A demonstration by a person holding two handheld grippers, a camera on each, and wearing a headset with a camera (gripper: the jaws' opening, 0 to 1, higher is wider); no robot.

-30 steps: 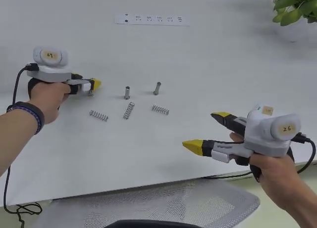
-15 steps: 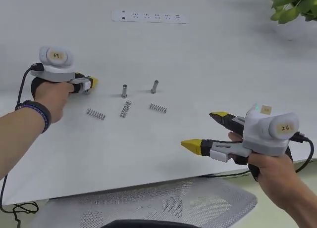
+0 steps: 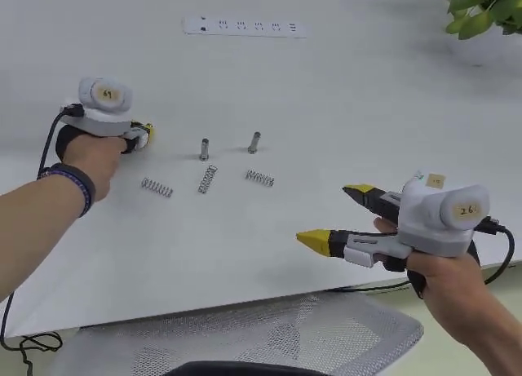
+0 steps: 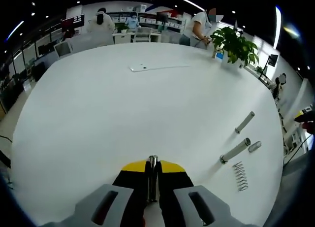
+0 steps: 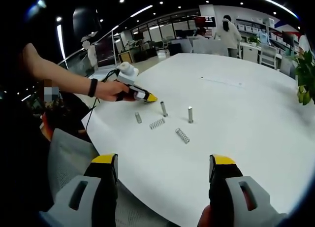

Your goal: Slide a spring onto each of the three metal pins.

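Observation:
Two metal pins (image 3: 204, 149) (image 3: 254, 142) stand upright mid-table. In front of them lie three springs (image 3: 157, 188) (image 3: 207, 179) (image 3: 259, 178). To their left, my left gripper (image 3: 144, 136) is shut on a third metal pin (image 4: 153, 172), which shows upright between the yellow tips in the left gripper view. The same view has the two standing pins (image 4: 244, 122) (image 4: 235, 150) and a spring (image 4: 240, 169) at the right. My right gripper (image 3: 336, 217) hovers open near the table's front edge, nothing between its fingers. The right gripper view looks across at the pins (image 5: 164, 109) (image 5: 190, 114) and springs (image 5: 157, 123).
A white power strip (image 3: 245, 27) lies at the back of the white table (image 3: 367, 107). A green plant (image 3: 481, 9) stands at the back right corner. A grey mesh chair (image 3: 285, 335) sits below the table's front edge.
The left gripper has swung its rear end to the right and its tips have drawn slightly left, still on the pin. The right gripper has hardly moved.

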